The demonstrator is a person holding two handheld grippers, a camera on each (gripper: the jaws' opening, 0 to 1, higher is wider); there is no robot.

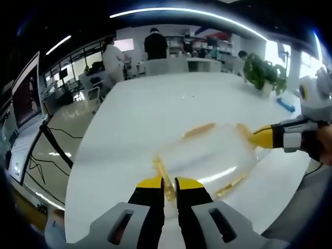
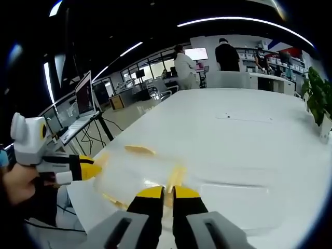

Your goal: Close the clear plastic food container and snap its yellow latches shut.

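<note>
The clear plastic container (image 1: 212, 155) lies on the white table (image 1: 155, 104), its lid down and yellow latches on its sides. My left gripper (image 1: 169, 182) is at the near end, jaws shut on the yellow latch (image 1: 167, 179) there. My right gripper (image 1: 259, 137) comes in from the right, its tip on the opposite end latch (image 1: 244, 129). In the right gripper view, my right gripper (image 2: 168, 193) is shut on that end latch (image 2: 176, 177), and the container (image 2: 135, 176) stretches left toward my left gripper (image 2: 88, 167). Side latches (image 1: 199, 129) (image 2: 139, 150) lie flat.
A potted plant (image 1: 265, 72) (image 2: 319, 96) and a blue object (image 1: 285, 105) sit at the table's far side. Monitors on stands (image 1: 26, 93) (image 2: 85, 96) are beyond the table's edge. People stand by desks at the back (image 1: 155, 44).
</note>
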